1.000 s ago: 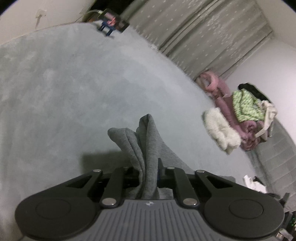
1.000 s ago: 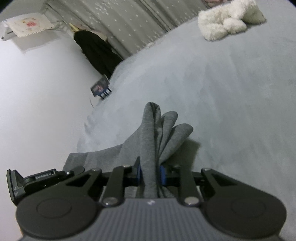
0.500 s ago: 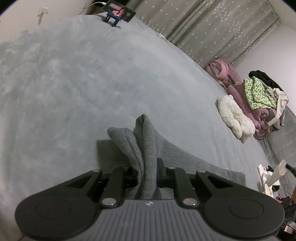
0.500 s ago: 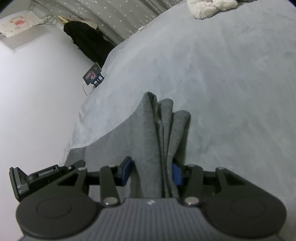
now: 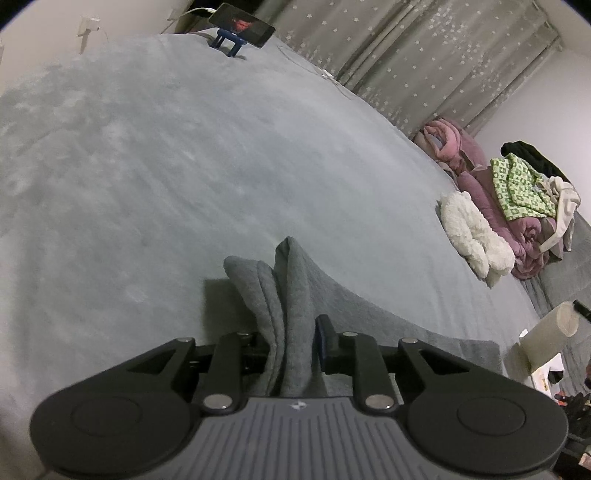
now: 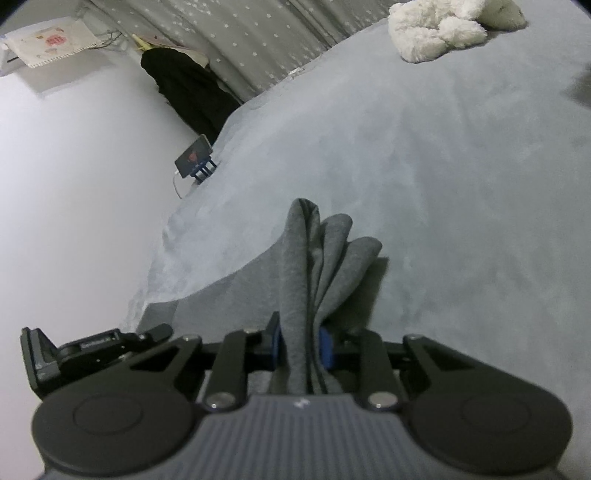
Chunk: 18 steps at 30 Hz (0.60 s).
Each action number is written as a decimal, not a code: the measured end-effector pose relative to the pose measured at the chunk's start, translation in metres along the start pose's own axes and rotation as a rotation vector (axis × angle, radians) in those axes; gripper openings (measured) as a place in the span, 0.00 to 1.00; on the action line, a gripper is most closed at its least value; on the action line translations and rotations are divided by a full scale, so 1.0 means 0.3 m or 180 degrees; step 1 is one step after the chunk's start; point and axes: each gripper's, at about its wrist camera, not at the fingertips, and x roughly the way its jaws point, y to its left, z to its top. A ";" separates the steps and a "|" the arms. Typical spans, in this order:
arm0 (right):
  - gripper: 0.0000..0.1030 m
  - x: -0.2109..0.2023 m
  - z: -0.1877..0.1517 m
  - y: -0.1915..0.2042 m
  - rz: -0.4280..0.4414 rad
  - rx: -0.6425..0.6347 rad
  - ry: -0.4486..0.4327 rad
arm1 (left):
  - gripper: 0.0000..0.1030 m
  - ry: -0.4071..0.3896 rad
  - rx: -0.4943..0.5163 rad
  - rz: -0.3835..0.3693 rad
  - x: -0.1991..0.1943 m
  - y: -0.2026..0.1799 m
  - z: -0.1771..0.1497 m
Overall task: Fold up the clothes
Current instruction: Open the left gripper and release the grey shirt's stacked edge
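Grey knit cloth (image 5: pixel 295 291) is bunched between the fingers of both my grippers, and the rest of it trails down onto the grey bed cover (image 5: pixel 155 155) near the bed's near edge. My left gripper (image 5: pixel 291 347) has its jaws pressed in on a gathered wad of several layers. My right gripper (image 6: pixel 301 345) is clamped on another gathered corner, with blue pads (image 6: pixel 325 349) against the fabric on both sides.

Judging by how it drapes and puckers, the garment is soft, limp and fairly thick, something like sweatshirt jersey. It should not slip easily from the pads, but it will sag and crease wherever I leave it unsupported. Holding it at two corners or along a hem seems the sound way, so I can pull the span between my grippers taut before laying it flat.

Far off, a white fluffy item (image 5: pixel 472 236) and a pile of pink and green clothes (image 5: pixel 517 192) sit at the bed's far right edge. A phone on a stand (image 5: pixel 242 27) stands at the far corner.
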 end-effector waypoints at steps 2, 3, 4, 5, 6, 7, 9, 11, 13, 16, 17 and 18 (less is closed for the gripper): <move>0.18 0.000 0.001 0.001 -0.0006 -0.0010 0.0004 | 0.19 -0.0013 -0.0022 0.0007 -0.006 0.002 0.007; 0.18 0.000 0.002 0.001 -0.0009 -0.0014 0.0005 | 0.19 -0.0023 -0.0030 0.0015 -0.010 0.003 0.011; 0.18 0.000 0.001 -0.001 -0.0019 -0.0015 0.0011 | 0.19 -0.0036 -0.0034 0.0024 -0.015 0.006 0.016; 0.18 0.000 0.001 -0.002 -0.0028 -0.0016 0.0017 | 0.19 -0.0048 -0.0031 0.0033 -0.020 0.006 0.020; 0.18 0.000 0.000 -0.004 -0.0038 -0.0017 0.0022 | 0.19 -0.0060 -0.0023 0.0044 -0.024 0.006 0.024; 0.19 0.001 -0.001 -0.004 -0.0042 -0.0011 0.0025 | 0.19 -0.0070 0.0000 0.0064 -0.028 0.004 0.026; 0.19 0.001 -0.003 -0.004 -0.0048 -0.0002 0.0027 | 0.19 -0.0093 0.0059 0.0106 -0.032 -0.005 0.028; 0.19 0.003 -0.005 -0.001 -0.0058 -0.0012 0.0026 | 0.19 -0.0127 0.0139 0.0164 -0.038 -0.020 0.027; 0.19 0.004 -0.007 0.002 -0.0065 -0.0022 0.0026 | 0.19 -0.0168 0.0224 0.0230 -0.045 -0.035 0.027; 0.19 0.003 -0.010 0.007 -0.0082 -0.0043 0.0025 | 0.19 -0.0284 0.0311 0.0346 -0.061 -0.052 0.030; 0.19 0.004 -0.011 0.007 -0.0086 -0.0048 0.0025 | 0.19 -0.0335 0.0330 0.0387 -0.069 -0.055 0.032; 0.19 0.004 -0.012 0.007 -0.0091 -0.0053 0.0024 | 0.19 -0.0384 0.0351 0.0426 -0.075 -0.058 0.035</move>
